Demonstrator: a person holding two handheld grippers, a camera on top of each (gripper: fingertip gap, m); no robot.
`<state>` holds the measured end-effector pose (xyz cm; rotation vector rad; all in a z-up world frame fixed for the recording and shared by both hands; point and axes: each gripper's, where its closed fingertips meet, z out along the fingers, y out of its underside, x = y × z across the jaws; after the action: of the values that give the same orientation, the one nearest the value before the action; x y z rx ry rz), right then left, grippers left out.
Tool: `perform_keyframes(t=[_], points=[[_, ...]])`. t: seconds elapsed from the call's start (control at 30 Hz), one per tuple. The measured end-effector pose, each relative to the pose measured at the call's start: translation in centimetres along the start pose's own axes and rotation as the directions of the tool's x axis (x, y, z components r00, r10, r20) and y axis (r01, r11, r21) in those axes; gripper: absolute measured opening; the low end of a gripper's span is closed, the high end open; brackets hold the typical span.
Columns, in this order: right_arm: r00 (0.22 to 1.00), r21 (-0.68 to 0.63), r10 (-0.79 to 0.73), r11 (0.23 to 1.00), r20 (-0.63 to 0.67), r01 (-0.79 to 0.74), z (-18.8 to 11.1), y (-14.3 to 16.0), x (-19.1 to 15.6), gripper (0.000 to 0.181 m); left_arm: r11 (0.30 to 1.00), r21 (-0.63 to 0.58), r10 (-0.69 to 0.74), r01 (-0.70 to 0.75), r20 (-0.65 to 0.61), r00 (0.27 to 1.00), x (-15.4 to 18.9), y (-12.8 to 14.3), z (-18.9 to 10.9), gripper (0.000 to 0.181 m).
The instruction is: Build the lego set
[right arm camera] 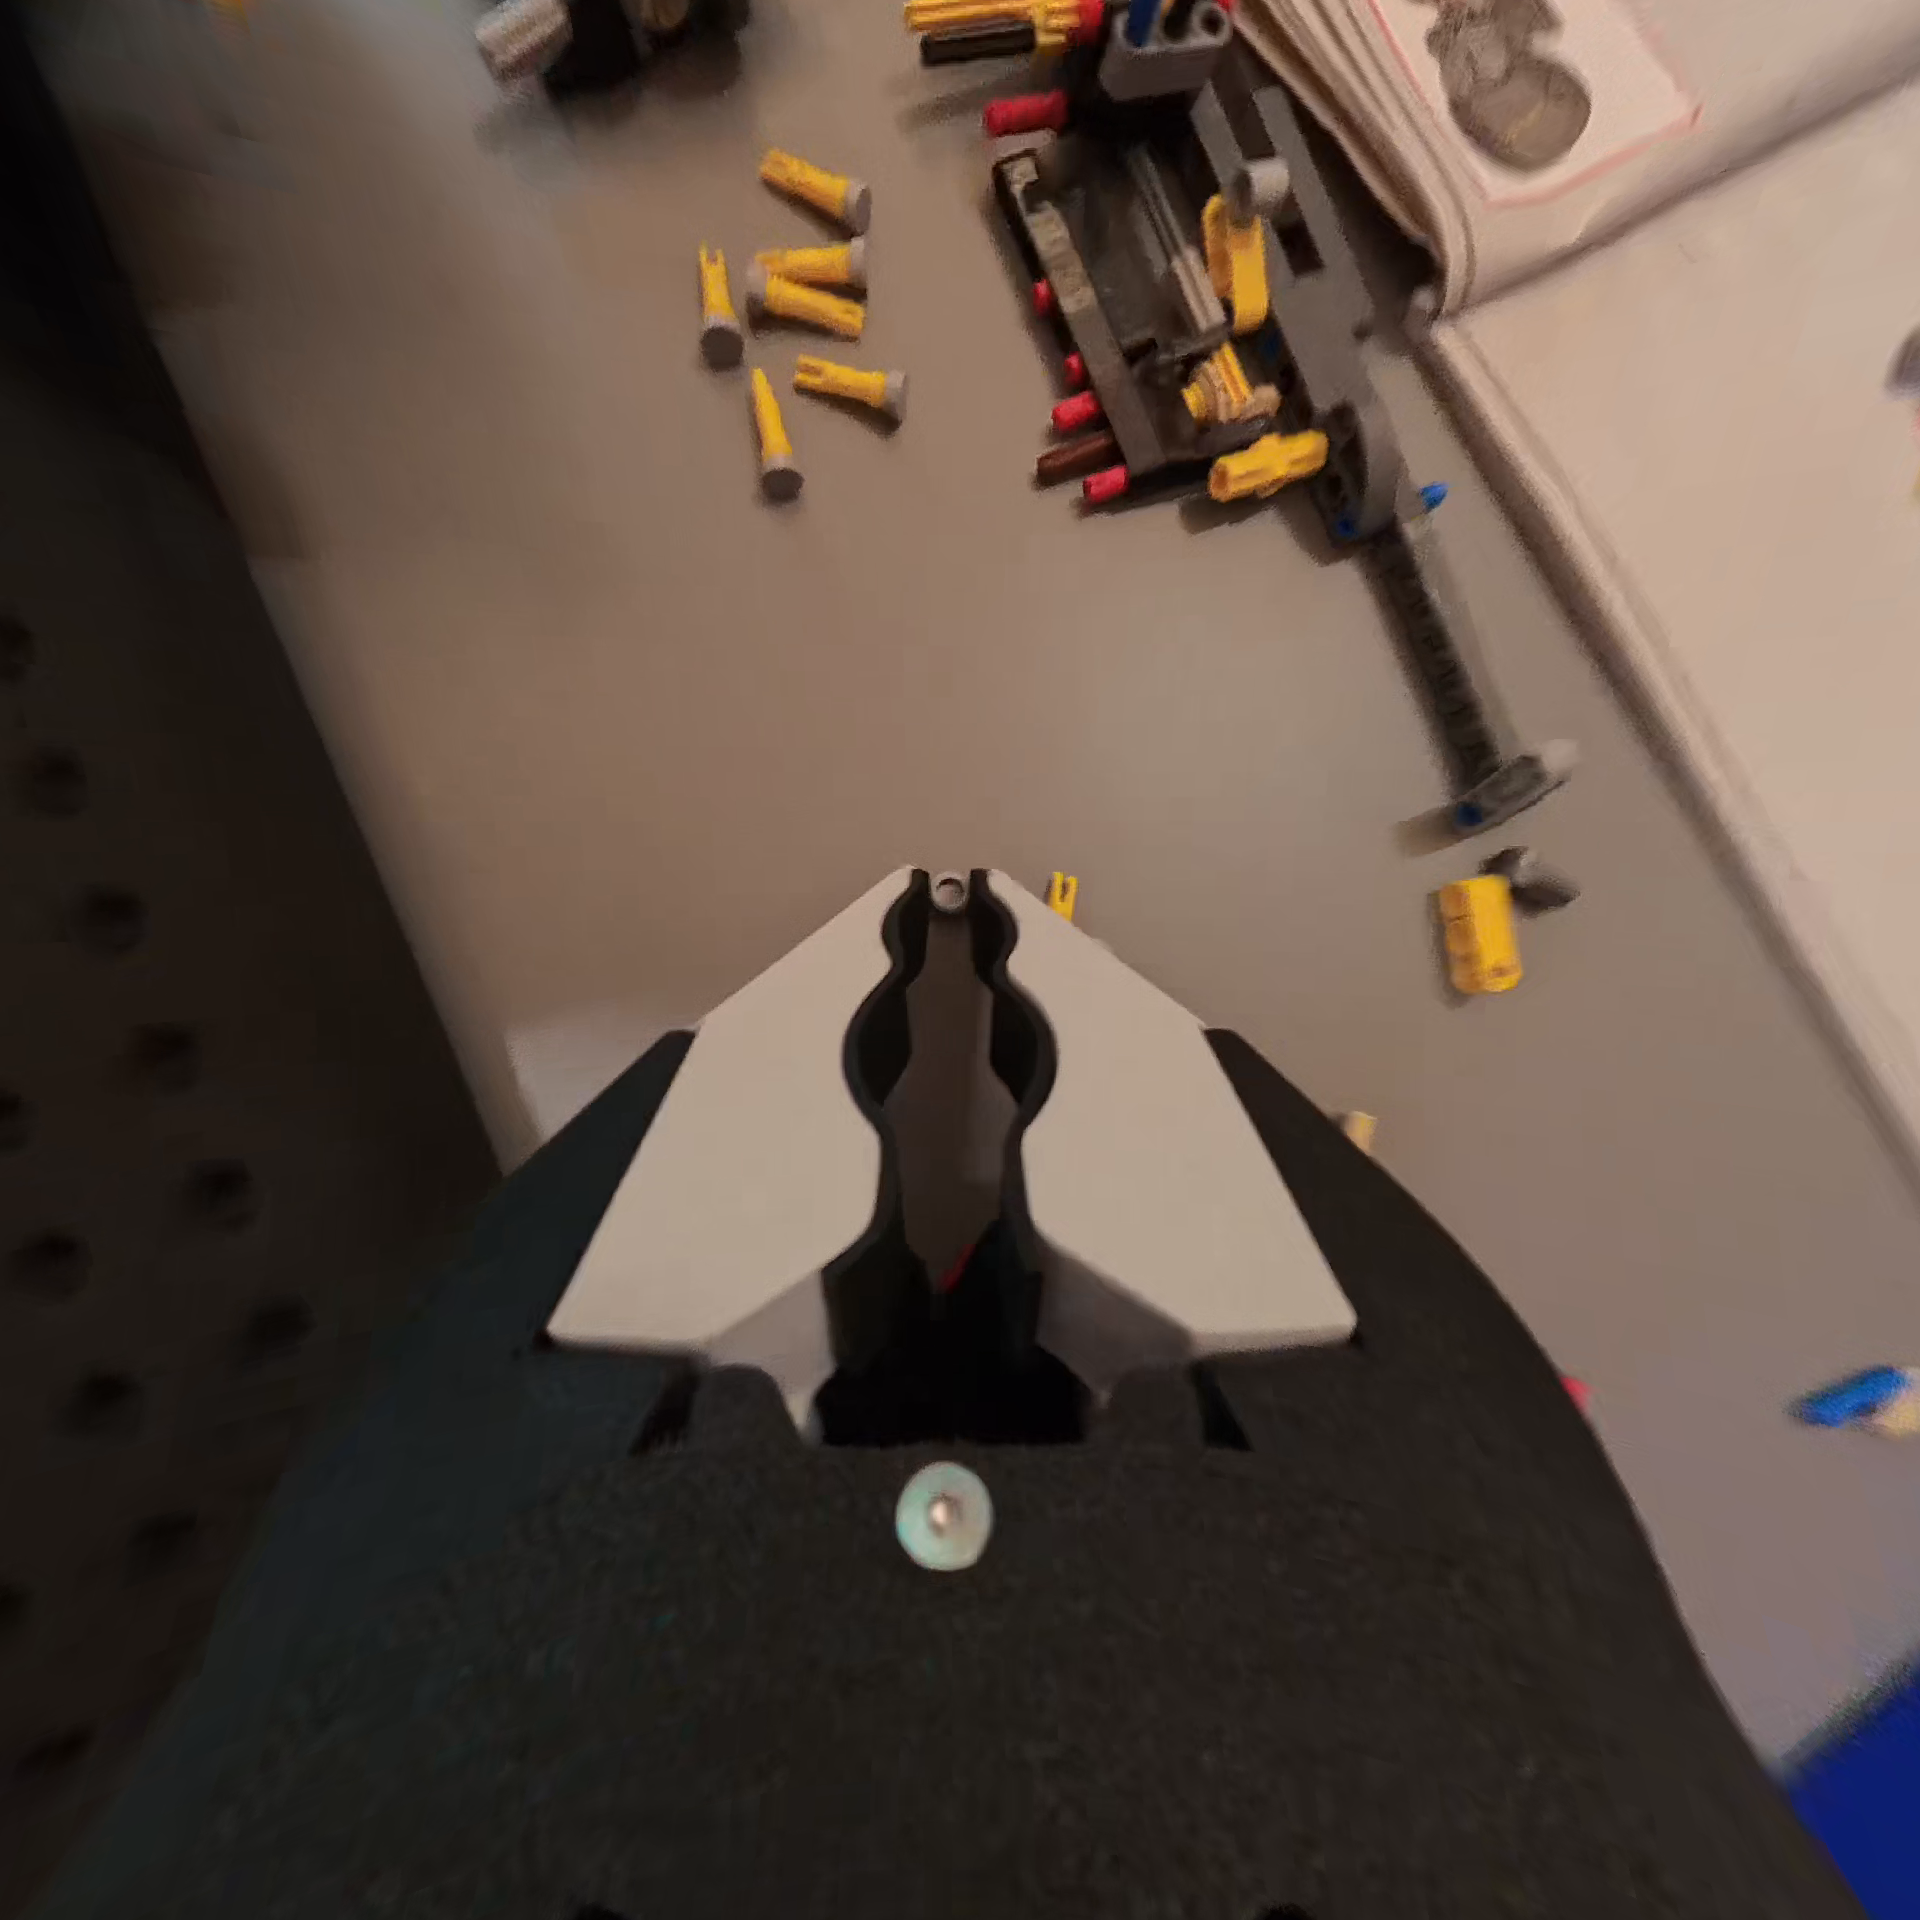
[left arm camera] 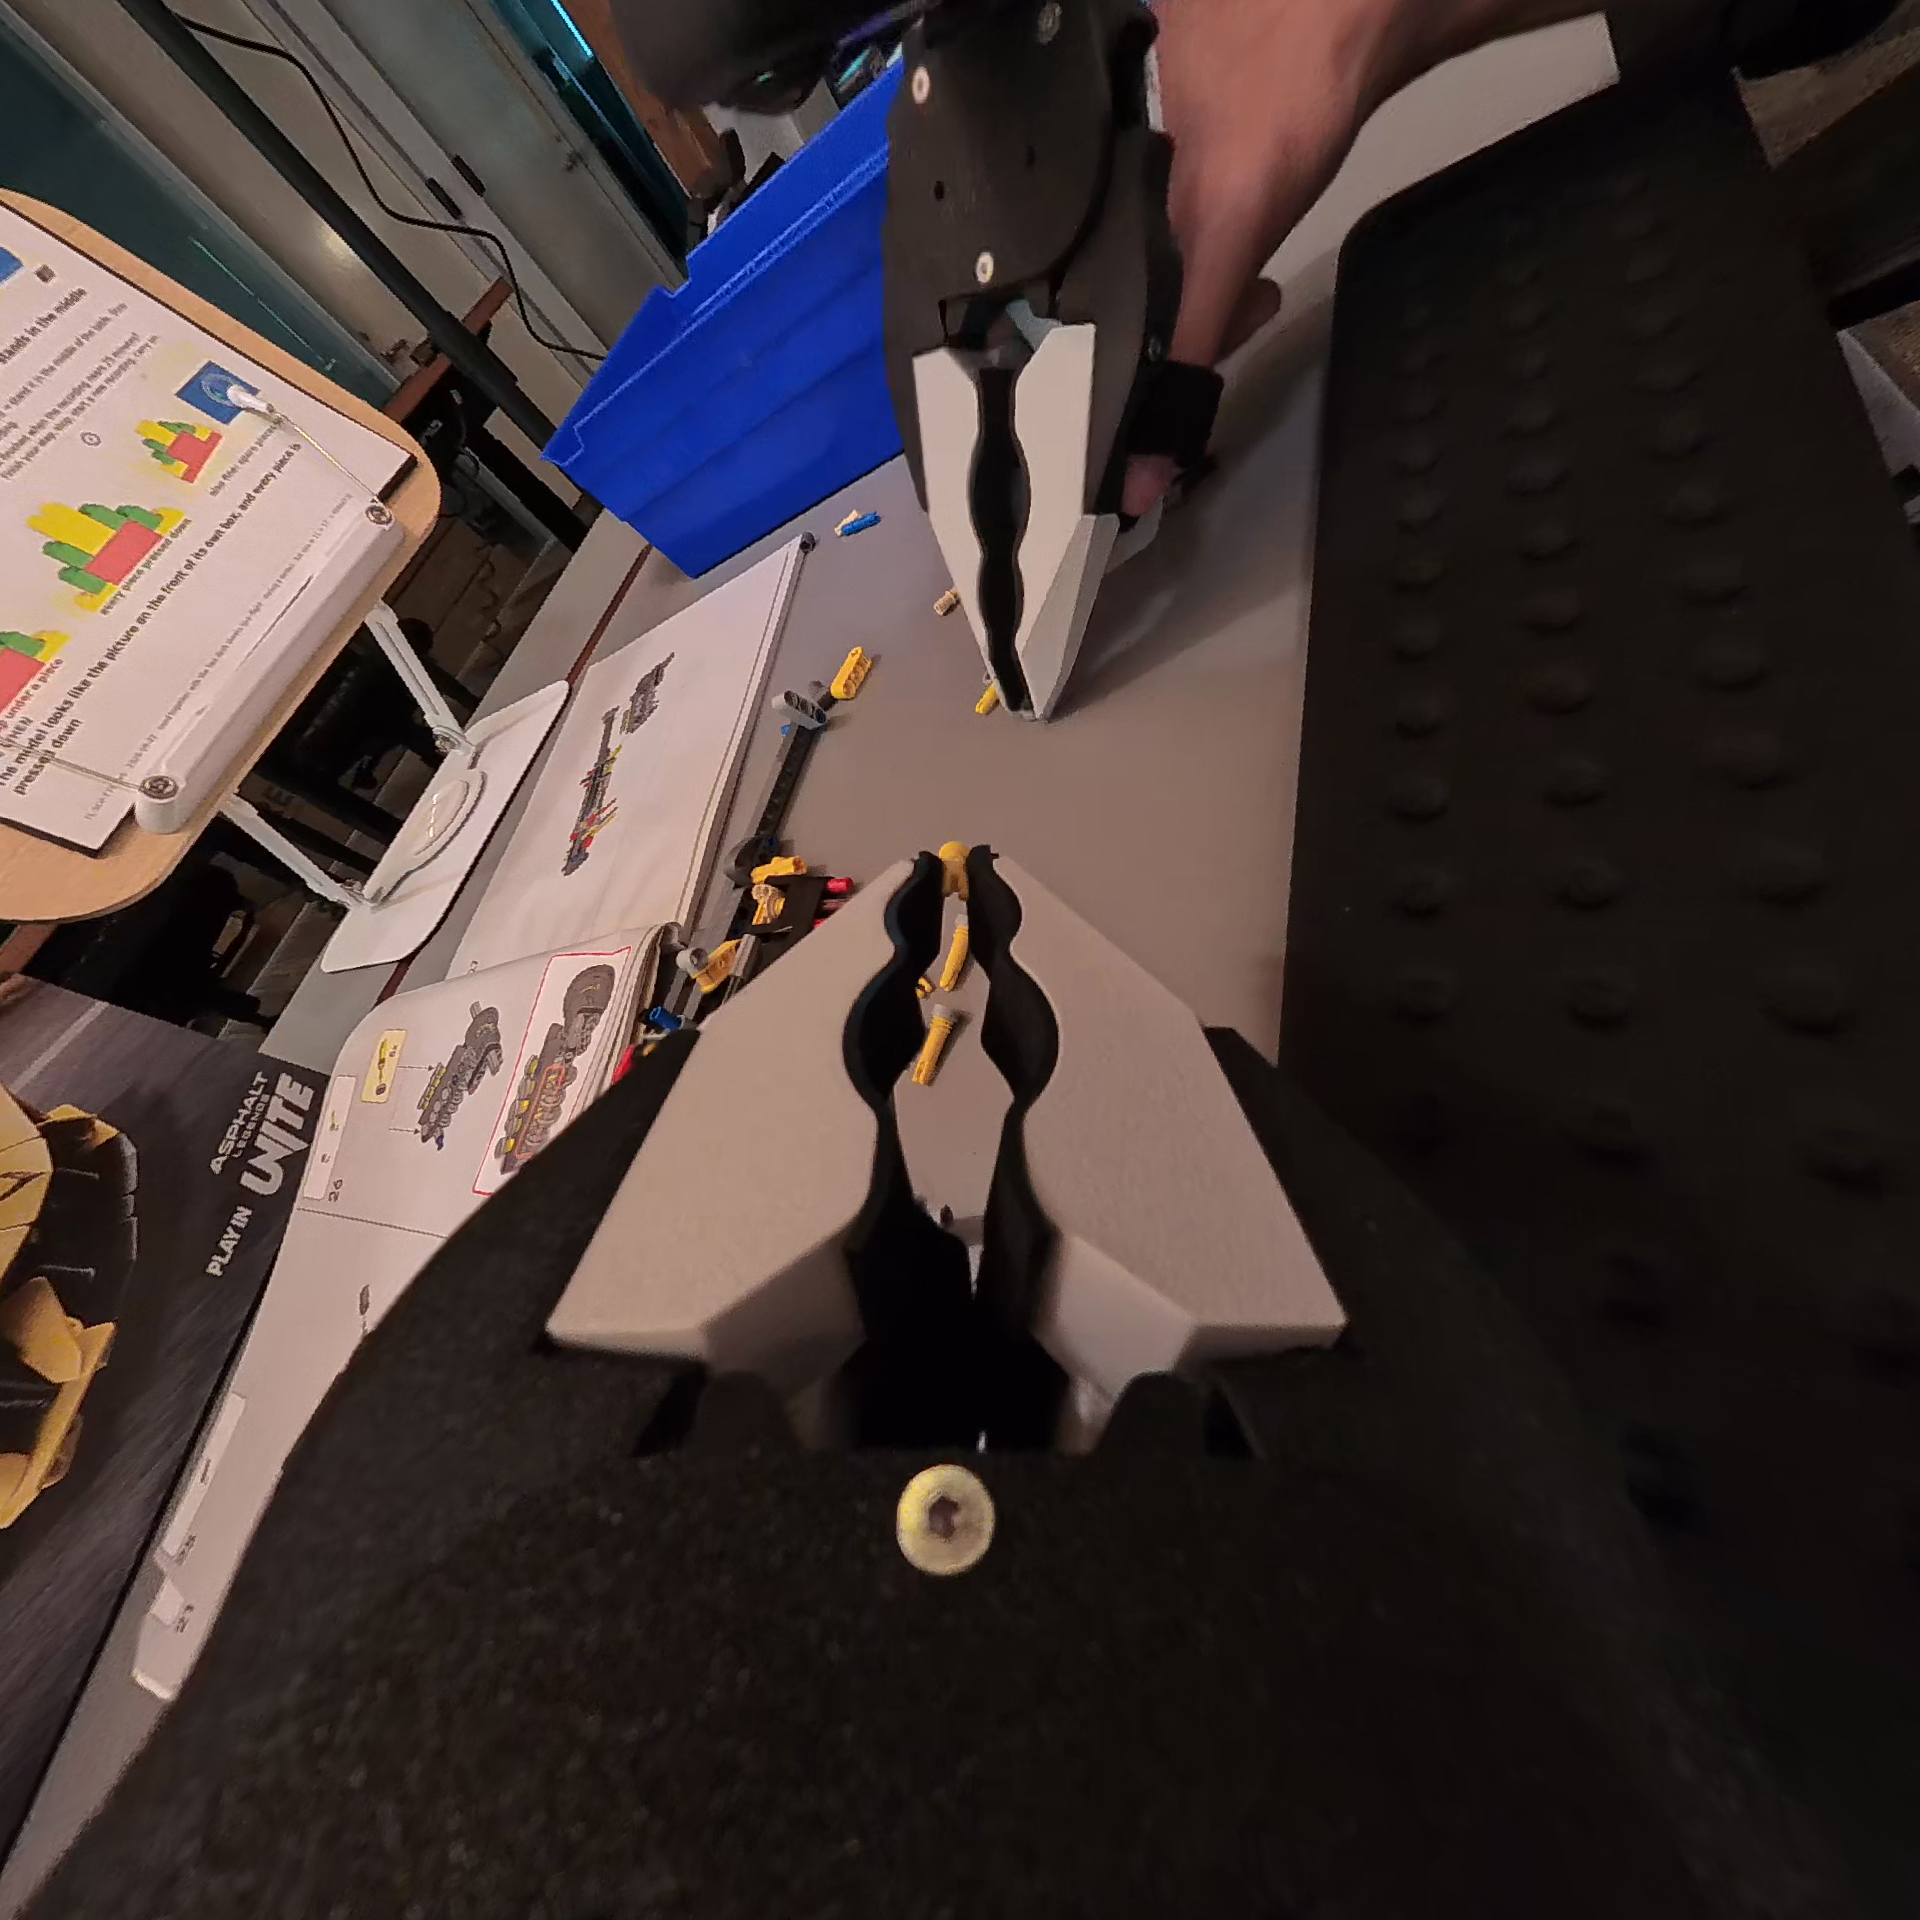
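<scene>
Each claw pinches a yellow pin at its tip, the left claw (left arm camera: 954, 864) gripping one pin (left arm camera: 953, 868) and the right claw (right arm camera: 948, 886) another (right arm camera: 948, 890), likely for seating in the grey frame (right arm camera: 1174, 312) beside the manual (right arm camera: 1475, 114).

A lab or workshop set up for recording: a grey work surface (left arm camera: 1143, 790), a blue storage bin (left arm camera: 748, 384) beyond the left gripper (left arm camera: 954, 858), an instruction sheet on a stand (left arm camera: 177, 540) to its left, cables along the far wall.
</scene>
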<state>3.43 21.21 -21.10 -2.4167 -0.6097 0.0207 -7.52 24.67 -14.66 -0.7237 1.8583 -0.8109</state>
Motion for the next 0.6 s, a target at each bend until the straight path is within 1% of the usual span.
perform_keyframes(t=[0.03,0.07,0.13,0.17,0.2,0.23,0.3,0.37,0.43,0.47,0.53,0.6], points=[[0.993,-0.014,-0.103,0.995,-0.060,0.103,-0.3,-0.3,0.3,0.007,1.000,0.000,0.000,0.000,-0.001,1.000,0.0,0.0,0.0,0.003],[0.966,-0.008,-0.224,0.974,-0.126,0.225,-0.7,-1.3,0.3,0.007,1.000,-0.005,-0.002,0.002,0.003,1.000,0.0,0.0,0.1,0.003],[0.860,0.016,-0.440,0.888,-0.260,0.459,-1.7,-3.9,-0.4,0.007,1.000,-0.026,-0.014,0.014,0.016,1.000,-0.3,0.3,0.3,0.003],[0.798,0.022,-0.517,0.835,-0.310,0.549,-2.0,-5.1,-1.0,0.007,0.999,-0.028,-0.031,0.032,0.019,0.999,-0.5,0.4,0.4,0.003],[0.743,0.028,-0.565,0.789,-0.358,0.613,-2.2,-6.3,-1.6,0.007,0.998,-0.020,-0.062,0.062,0.015,0.998,-0.6,0.2,0.4,0.003],[0.705,0.041,-0.589,0.755,-0.395,0.654,-2.2,-7.3,-2.2,0.007,0.995,-0.004,-0.102,0.102,0.008,0.995,-0.8,-0.1,0.3,0.003],[0.683,0.098,-0.594,0.720,-0.426,0.687,-1.7,-8.9,-3.6,0.007,0.981,0.037,-0.189,0.189,-0.012,0.982,-1.3,-0.8,0.1,0.003],[0.706,0.186,-0.554,0.713,-0.442,0.676,-1.6,-10.4,-4.7,0.007,0.958,0.050,-0.280,0.281,-0.028,0.960,-1.8,-0.9,0.0,0.003],[0.766,0.302,-0.470,0.726,-0.438,0.618,-2.1,-12.0,-5.4,0.007,0.927,0.042,-0.371,0.372,-0.037,0.928,-2.5,-0.4,-0.1,0.004],[0.817,0.380,-0.412,0.737,-0.404,0.559,-2.4,-12.9,-5.8,0.007,0.912,0.039,-0.407,0.409,-0.040,0.913,-2.8,-0.1,-0.2,0.004],[0.922,0.548,-0.273,0.744,-0.273,0.382,-3.3,-14.4,-6.6,0.007,0.896,0.037,-0.441,0.443,-0.057,0.896,-2.9,0.1,-0.4,0.004],[0.977,0.678,-0.164,0.704,-0.133,0.210,-4.5,-15.7,-6.9,0.006,0.894,0.060,-0.440,0.444,-0.070,0.895,-2.9,-0.3,-0.6,0.004]])
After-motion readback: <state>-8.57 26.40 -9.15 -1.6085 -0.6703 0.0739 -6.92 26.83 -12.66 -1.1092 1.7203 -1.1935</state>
